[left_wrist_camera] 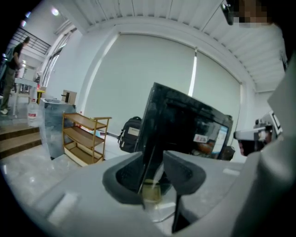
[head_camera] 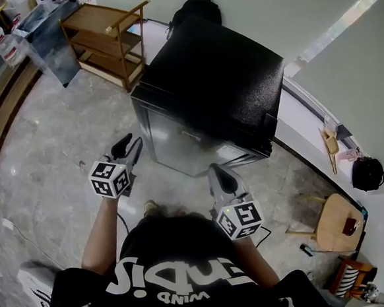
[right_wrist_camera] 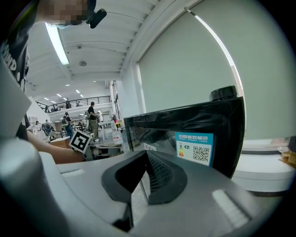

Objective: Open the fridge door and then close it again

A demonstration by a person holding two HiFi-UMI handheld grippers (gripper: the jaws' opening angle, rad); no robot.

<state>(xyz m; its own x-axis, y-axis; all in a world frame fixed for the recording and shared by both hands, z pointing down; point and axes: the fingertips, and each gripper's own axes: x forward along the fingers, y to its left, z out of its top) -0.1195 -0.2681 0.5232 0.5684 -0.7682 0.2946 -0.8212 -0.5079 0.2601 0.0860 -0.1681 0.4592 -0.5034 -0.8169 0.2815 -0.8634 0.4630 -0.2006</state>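
A small black fridge (head_camera: 213,81) stands on the floor, its glossy door (head_camera: 178,141) facing me and flush with the body. My left gripper (head_camera: 131,142) hangs just off the door's left edge, jaws apart with nothing between them. In the left gripper view the gripper (left_wrist_camera: 155,159) looks past its spread fingers at the fridge's (left_wrist_camera: 185,125) corner edge. My right gripper (head_camera: 218,170) hovers in front of the door's lower right part, fingers together and holding nothing. The right gripper view shows the gripper (right_wrist_camera: 145,157) before the door (right_wrist_camera: 185,134), which bears a blue sticker.
A wooden shelf rack (head_camera: 107,40) and a black backpack (head_camera: 197,10) stand behind the fridge. A raised white ledge (head_camera: 302,121) runs along its right side. At the right are a wooden stool (head_camera: 336,221) and a black bag (head_camera: 367,172). Steps (head_camera: 3,111) rise at the left.
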